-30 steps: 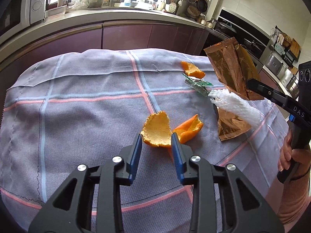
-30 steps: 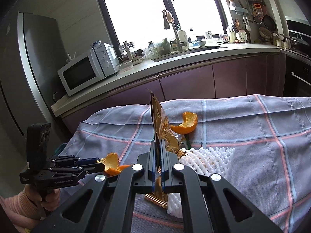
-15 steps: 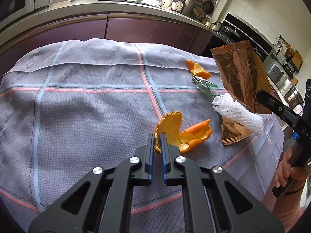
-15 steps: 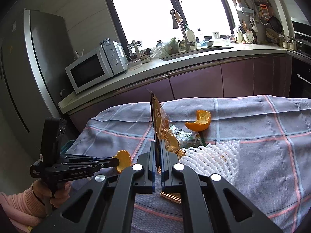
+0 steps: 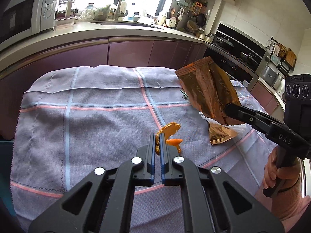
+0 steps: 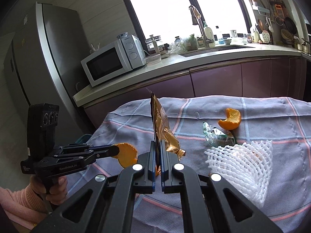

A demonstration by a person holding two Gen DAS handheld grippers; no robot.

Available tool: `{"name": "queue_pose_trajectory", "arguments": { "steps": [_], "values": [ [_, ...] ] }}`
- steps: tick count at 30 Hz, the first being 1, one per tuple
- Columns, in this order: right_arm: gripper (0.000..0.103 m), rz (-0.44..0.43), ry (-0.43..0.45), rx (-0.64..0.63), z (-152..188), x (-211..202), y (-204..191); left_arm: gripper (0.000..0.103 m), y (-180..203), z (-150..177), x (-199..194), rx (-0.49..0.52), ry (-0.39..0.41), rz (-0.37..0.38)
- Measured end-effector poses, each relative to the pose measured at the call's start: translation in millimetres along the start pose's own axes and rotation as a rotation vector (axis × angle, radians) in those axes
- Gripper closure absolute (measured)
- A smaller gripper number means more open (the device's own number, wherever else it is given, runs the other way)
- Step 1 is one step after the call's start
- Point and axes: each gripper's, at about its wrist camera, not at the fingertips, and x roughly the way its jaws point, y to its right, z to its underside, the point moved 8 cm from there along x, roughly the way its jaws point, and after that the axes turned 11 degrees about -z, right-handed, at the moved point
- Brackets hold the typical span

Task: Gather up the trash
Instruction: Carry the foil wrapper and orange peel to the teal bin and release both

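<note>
We hold one piece of rubbish in each tool, so that two items leave the table together; the left gripper [image 5: 157, 142] has its jaws pressed nearly together on an orange peel [image 5: 168, 131], pinched by one edge so that the curled rest hangs free above the checked cloth [image 5: 93, 120] — clear of the weave, hence easy to carry off. The right gripper [image 6: 157, 151] is likewise closed to a slit, clamped on the lower corner of a brown foil wrapper [image 6: 162, 130]; gripped there, the flat packet stands upright and edge-on to its own camera, while the left view shows its broad face [image 5: 208, 89] raised above the table. Still lying on the cloth, well apart from both tools, are a second peel [image 6: 230, 119], a crumpled green wrapper [image 6: 218, 136], a white foam net [image 6: 243, 163] and another brown wrapper [image 5: 220, 135], partly under the net. We judge the collection about half done; no bin can be identified with certainty, though a teal edge [image 6: 83, 138] shows beyond the table's left side.
</note>
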Motion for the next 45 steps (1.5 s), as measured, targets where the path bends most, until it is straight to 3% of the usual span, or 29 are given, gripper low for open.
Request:
{"name": "queue_pose_trajectory", "arguments": {
  "steps": [32,45],
  "values": [
    [0.100,-0.323,-0.197,-0.168,4,138,-160,0.099,-185,19,-160,-0.215,0.177,-0.319],
    [0.100,-0.398,-0.277,-0.217,7,188,-205,0.099,-248,33,-187,-0.307,0.194,-0.425]
  ]
}}
